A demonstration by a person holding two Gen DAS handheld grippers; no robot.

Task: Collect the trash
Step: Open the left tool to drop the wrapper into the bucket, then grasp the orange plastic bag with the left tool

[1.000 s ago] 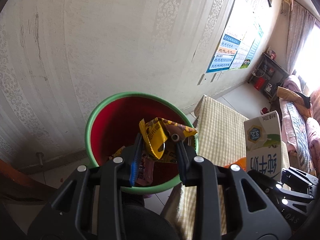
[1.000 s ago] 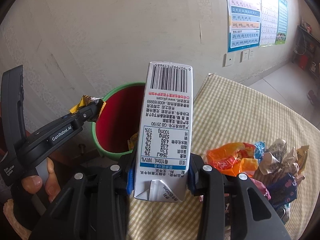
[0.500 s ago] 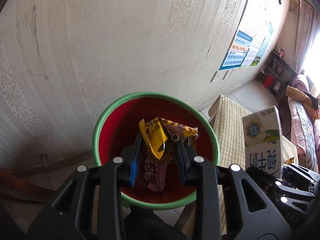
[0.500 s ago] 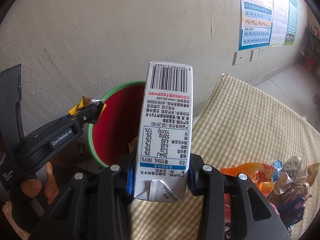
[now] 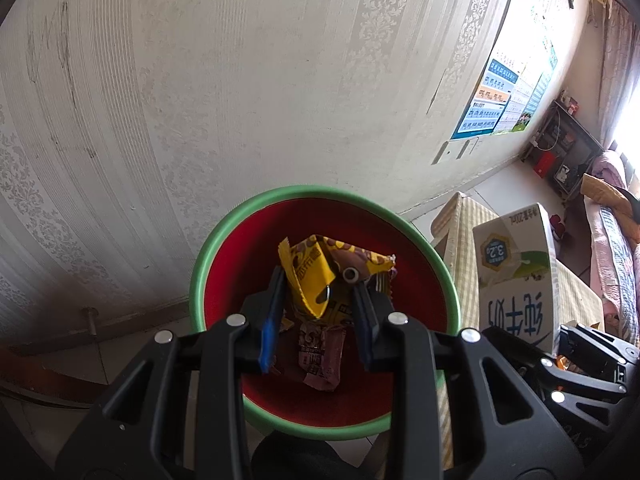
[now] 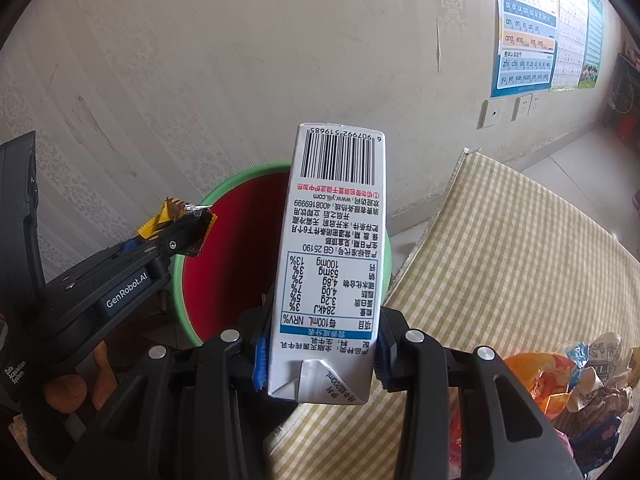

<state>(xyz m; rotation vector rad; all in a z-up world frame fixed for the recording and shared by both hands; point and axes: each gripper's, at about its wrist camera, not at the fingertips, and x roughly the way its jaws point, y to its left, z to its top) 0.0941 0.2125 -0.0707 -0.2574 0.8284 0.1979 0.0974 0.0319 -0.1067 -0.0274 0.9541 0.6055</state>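
My left gripper (image 5: 318, 284) is shut on a yellow snack wrapper (image 5: 316, 272) and holds it over the red bin with a green rim (image 5: 320, 192). A pink wrapper (image 5: 320, 354) lies inside the bin. The left gripper (image 6: 188, 228) with the wrapper (image 6: 176, 214) also shows in the right wrist view, above the bin's left rim (image 6: 240, 178). My right gripper (image 6: 320, 356) is shut on a white milk carton (image 6: 332, 264), held upright just right of the bin, at the table's end. The carton (image 5: 516, 276) also shows in the left wrist view.
A table with a yellow checked cloth (image 6: 512, 248) stands right of the bin. A heap of several wrappers (image 6: 580, 384) lies on its near right. The patterned wall (image 6: 240, 60) is close behind the bin. Posters (image 6: 540, 28) hang at the right.
My left gripper with the yellow wrapper has moved further over the bin's middle. My right gripper with the carton has shifted left toward the bin.
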